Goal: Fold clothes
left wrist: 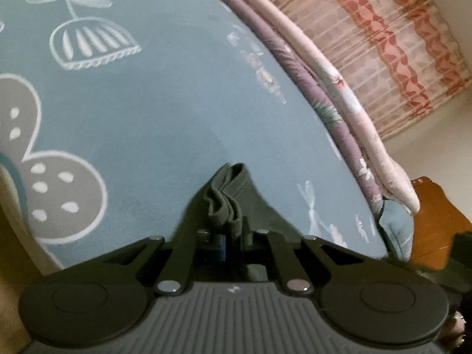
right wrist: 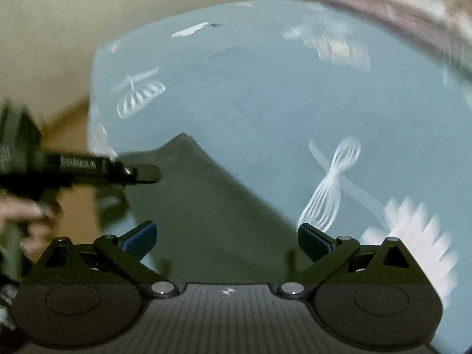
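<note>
My left tool clamps the dark green garment over a blue patterned bed sheet. My right tool gapes unladen. A pink-banded curtain hangs beyond.

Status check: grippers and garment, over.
Left gripper shut on dark green garment, bunched edge in jaws. Right gripper open above it. Garment on blue bedspread; nothing in the way.

The left wrist camera sat just behind the left claw and looked low and close across the blue bed sheet toward the curtain. The right wrist camera sat behind the right claw and looked down from higher up. Both views shared the sheet and the dark green cloth.
</note>
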Demonstrator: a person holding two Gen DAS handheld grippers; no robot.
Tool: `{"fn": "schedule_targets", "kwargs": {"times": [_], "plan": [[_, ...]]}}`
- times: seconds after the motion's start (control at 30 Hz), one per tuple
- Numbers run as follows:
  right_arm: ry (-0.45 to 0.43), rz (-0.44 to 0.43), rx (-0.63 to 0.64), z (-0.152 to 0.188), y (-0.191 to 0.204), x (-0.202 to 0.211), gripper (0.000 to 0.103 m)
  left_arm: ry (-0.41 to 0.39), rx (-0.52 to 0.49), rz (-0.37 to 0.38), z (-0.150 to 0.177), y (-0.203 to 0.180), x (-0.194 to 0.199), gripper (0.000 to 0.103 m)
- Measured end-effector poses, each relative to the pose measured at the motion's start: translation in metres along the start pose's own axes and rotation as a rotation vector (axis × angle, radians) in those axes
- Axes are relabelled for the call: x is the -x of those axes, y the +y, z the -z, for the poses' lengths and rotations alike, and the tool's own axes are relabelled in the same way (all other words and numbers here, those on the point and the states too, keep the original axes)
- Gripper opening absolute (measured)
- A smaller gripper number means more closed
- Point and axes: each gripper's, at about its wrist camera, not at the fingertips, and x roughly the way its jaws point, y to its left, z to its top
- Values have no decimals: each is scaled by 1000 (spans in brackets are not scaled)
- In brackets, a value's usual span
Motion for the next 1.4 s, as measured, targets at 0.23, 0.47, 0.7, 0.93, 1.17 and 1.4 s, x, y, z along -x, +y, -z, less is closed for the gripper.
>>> {"fn": "schedule_targets", "kwargs": {"times": [0.23, 0.47, 0.7, 0.93, 1.17, 1.4], "plan": [[42, -384, -516, 19, -57, -7, 103, -24, -40, 18, -7, -18, 5, 5], [85, -369, -655, 33, -67, -6, 103, -22, -19, 23, -7, -18, 1, 6], [106, -338, -762, 40, -79, -9, 103, -10, -30, 27, -6, -14, -3, 5], [42, -273, -787, 22, -90, -10, 103, -2, -14, 32, -4, -8, -3, 6], [-7, -228, -810, 11, -96, -14, 103, 6, -18, 40, -4, -8, -3, 6], [13, -230, -821, 23, -81, -9, 103, 4, -24, 42, -5, -10, -3, 6]]}}
